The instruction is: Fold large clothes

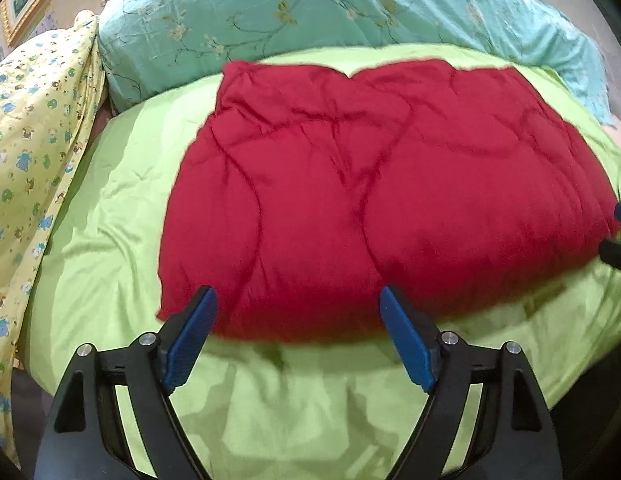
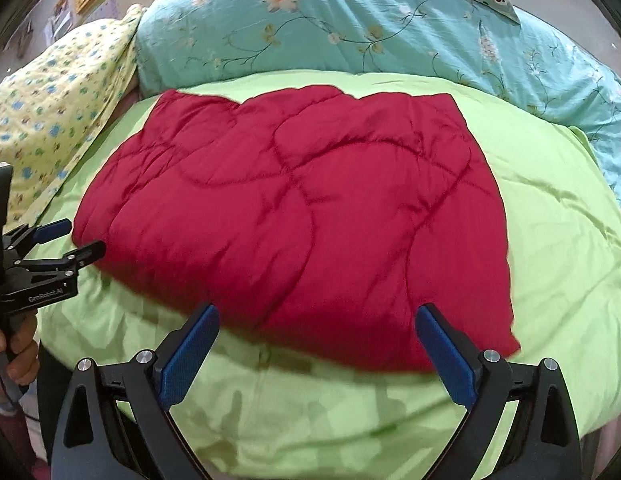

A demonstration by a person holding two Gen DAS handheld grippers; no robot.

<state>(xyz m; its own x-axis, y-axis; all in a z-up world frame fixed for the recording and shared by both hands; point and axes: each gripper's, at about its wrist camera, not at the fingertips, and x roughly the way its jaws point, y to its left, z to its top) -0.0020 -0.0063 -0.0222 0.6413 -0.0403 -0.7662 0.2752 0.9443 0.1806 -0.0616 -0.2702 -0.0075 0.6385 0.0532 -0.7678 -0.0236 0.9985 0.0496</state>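
As we read it: both grippers empty over bed
Writing: "GenRobot.AI" on left gripper (image 2: 76, 240) body
Left jaws: spread wide, nothing btwn
Right gripper (image 2: 316, 344): jaws spread wide, nothing btwn
Red quilted garment (image 2: 294, 216): folded, flat on green sheet (image 2: 558, 240), we see it just beyond both tips
Pillow (image 2: 350, 28): teal floral, behind

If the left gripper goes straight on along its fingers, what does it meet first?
Probably the near edge of the folded red quilted garment, which lies between the open left gripper fingertips on the green sheet. Depth is unclear.
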